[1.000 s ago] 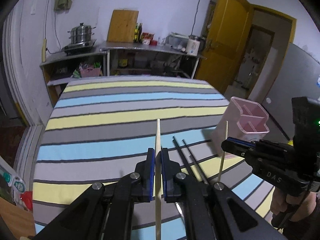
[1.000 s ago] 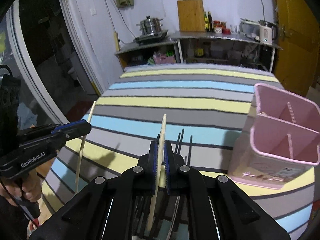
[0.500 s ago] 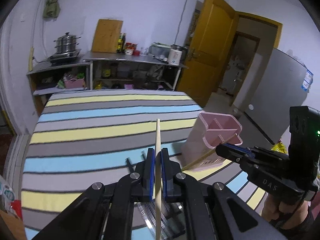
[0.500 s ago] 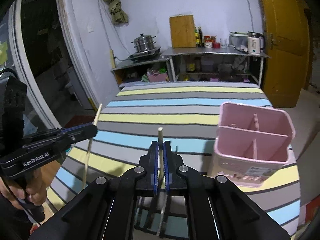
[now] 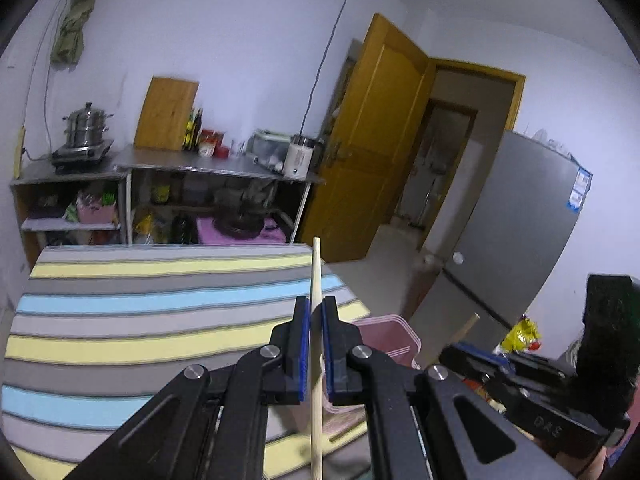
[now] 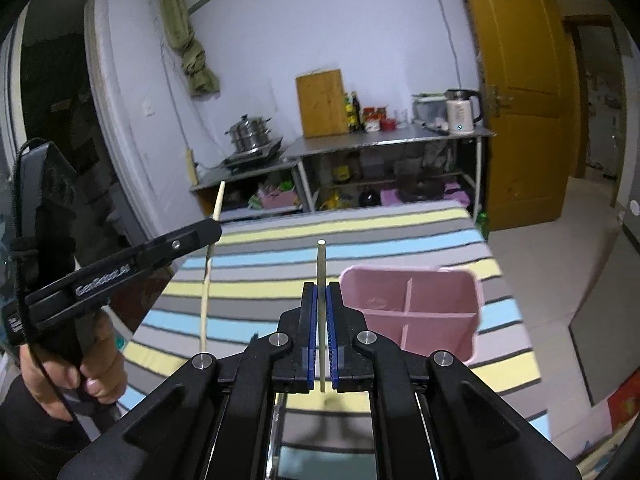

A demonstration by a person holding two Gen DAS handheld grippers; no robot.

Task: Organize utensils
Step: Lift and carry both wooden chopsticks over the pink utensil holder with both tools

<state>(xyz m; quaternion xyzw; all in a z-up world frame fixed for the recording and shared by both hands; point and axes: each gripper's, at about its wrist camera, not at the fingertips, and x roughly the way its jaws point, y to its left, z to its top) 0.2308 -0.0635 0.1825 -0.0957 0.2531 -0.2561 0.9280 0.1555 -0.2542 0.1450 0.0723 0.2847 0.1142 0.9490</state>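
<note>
My left gripper (image 5: 315,308) is shut on a pale wooden chopstick (image 5: 316,264) that sticks out past its tips above the striped table (image 5: 160,320). The right wrist view shows this gripper (image 6: 214,232) at the left, with a hand (image 6: 80,372) on its handle and its chopstick (image 6: 206,292) hanging steeply. My right gripper (image 6: 321,292) is shut on a second wooden chopstick (image 6: 321,264), just left of the pink divided holder (image 6: 408,270). In the left wrist view the right gripper (image 5: 472,354) is at the right and the holder (image 5: 394,336) is half hidden behind my fingers.
The holder stands near the right edge of the striped cloth (image 6: 360,248). Behind the table are metal shelves with a steamer pot (image 6: 250,136), a cutting board (image 6: 322,102) and a kettle (image 6: 460,110). A yellow door (image 6: 524,80) and a grey fridge (image 5: 520,232) are to the right.
Both grippers have risen off the table, each carrying its chopstick, and moved towards the pink holder. The black chopsticks on the cloth have dropped out of sight.
</note>
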